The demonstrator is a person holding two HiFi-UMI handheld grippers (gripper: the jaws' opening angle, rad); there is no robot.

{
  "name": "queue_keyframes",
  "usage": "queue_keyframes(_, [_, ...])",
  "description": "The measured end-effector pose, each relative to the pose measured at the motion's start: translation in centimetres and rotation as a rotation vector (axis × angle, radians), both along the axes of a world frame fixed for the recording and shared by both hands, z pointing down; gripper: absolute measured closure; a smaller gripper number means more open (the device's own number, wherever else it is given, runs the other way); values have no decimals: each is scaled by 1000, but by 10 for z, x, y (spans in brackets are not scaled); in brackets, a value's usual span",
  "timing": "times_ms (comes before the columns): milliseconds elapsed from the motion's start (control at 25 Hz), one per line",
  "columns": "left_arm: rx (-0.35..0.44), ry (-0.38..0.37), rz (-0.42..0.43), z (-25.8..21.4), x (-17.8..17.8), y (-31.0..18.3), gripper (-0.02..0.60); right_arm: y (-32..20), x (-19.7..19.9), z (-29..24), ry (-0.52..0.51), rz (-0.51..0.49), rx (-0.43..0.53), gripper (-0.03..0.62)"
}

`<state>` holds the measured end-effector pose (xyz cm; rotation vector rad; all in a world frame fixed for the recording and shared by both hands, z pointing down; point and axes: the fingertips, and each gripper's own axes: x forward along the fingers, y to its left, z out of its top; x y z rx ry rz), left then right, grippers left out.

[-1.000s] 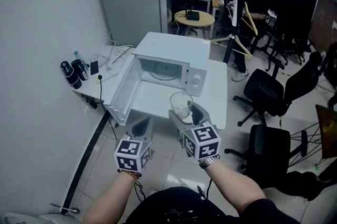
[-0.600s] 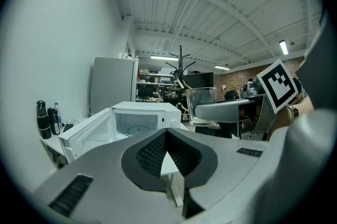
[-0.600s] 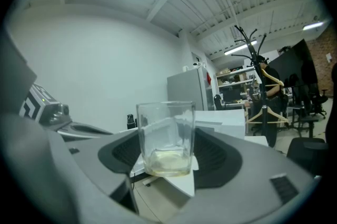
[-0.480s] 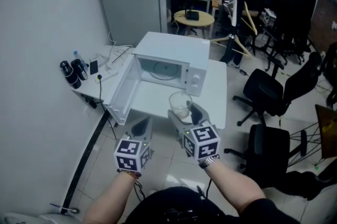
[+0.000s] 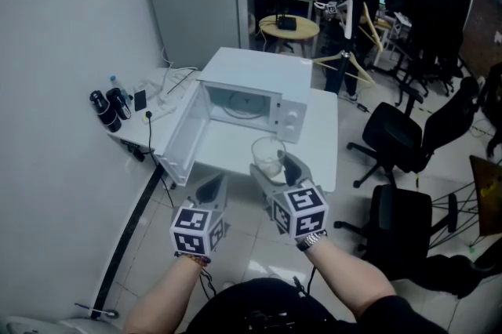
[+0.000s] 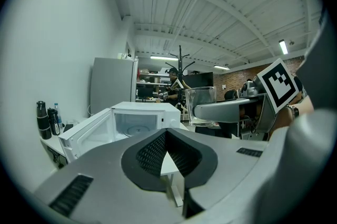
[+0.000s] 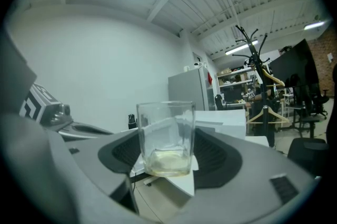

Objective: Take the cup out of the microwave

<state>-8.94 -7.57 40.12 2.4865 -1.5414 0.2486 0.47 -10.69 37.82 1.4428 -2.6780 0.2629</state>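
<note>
Closest to the head camera, two bare forearms, each hand behind a marker cube. To the left, the left gripper [image 5: 210, 188]: jaws brought together at the tips into a narrow V, nothing caught between them. Hangs over the tiled floor [image 5: 235, 226], short of the table's near edge.

Just right of it and slightly further forward, the right gripper [image 5: 274, 168]: jaws spread wide and pressed against both sides of the cup [image 5: 269, 155]. Clear glass, upright, lifted off every surface. A thin pale layer across its bottom, plain in the right gripper view. Sits in front of the table's near edge, entirely outside the microwave and well apart from its cavity.

Beyond the cup, the white table [image 5: 323, 138], bare along its right side. On it, the white microwave [image 5: 259, 70], with its door [image 5: 182, 138] swung fully open to the left and the round turntable [image 5: 239, 107] visible inside.

Further left, by the wall, a tangle of cables [image 5: 174, 80] and a few dark bottles [image 5: 106, 110] standing together.

Behind the microwave, a tall grey cabinet [image 5: 200, 7]. Past that, a round stool [image 5: 289, 27], a coat stand [image 5: 357, 19] and, off to the right, black office chairs [image 5: 396, 138].
</note>
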Motion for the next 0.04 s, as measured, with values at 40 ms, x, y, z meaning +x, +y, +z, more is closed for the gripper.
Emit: queue_keyframes(40, [0, 0, 0, 0, 0, 0, 587, 0, 0, -1, 0, 0, 0, 261])
